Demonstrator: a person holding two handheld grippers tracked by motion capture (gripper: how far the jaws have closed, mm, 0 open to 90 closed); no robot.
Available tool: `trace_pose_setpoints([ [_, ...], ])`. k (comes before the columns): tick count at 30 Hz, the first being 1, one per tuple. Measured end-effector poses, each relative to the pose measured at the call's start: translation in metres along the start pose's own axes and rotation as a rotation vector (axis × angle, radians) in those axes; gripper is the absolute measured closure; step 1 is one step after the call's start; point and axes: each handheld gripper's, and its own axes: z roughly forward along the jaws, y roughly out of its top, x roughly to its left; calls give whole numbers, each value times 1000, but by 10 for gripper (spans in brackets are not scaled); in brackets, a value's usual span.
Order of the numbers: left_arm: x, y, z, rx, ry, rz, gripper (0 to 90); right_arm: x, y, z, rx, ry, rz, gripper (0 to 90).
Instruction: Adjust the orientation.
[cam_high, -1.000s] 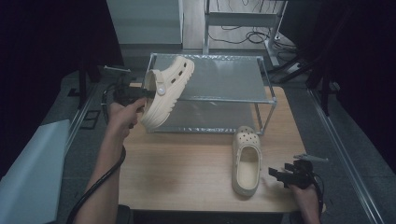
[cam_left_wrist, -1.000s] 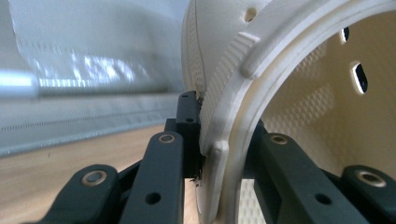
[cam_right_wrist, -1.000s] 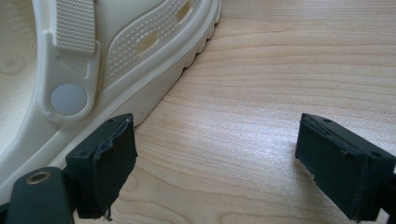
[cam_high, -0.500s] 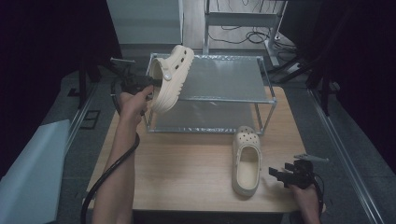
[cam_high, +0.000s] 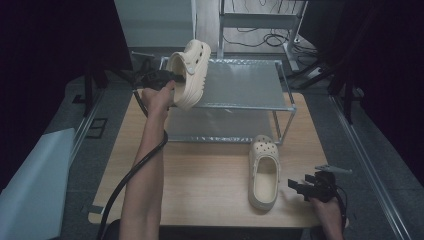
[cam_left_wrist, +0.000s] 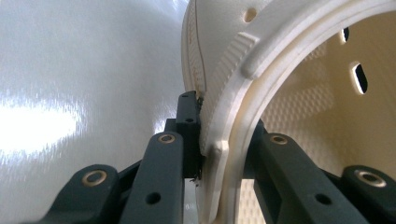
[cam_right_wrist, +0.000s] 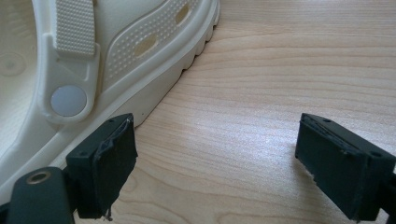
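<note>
Black jaws of the left gripper pinch the rim wall of a cream clog, one jaw inside the shoe and one outside, closed tight on it. That clog hangs tilted on its side in the air above the left end of the metal rack. Down at the table's near right, the right gripper rests with jaws spread wide, holding nothing, just beside the second clog lying flat on the wood.
</note>
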Motion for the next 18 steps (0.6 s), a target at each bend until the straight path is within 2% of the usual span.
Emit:
trace_pose_setpoints([
  [2,-1,1,2,-4,12,0,767,0,0,0,-1,-1,-1,122],
  [3,-4,3,5,-15,38,3,767,-1,0,0,-1,-2,-2,122],
  [4,-4,3,5,-15,38,3,767,-1,0,0,0,-1,0,122],
  [5,-7,5,9,-32,59,0,767,-1,0,0,-1,-2,0,122],
  [9,-14,8,14,-65,93,9,767,-2,0,0,-2,-4,-4,122],
  [11,-15,10,15,-69,108,13,767,-2,0,0,-1,-4,-4,123],
  [14,-18,11,22,-73,156,32,766,-2,0,0,0,-4,-5,123],
  [18,-16,8,29,-82,175,20,766,-2,0,0,1,-2,-3,125],
])
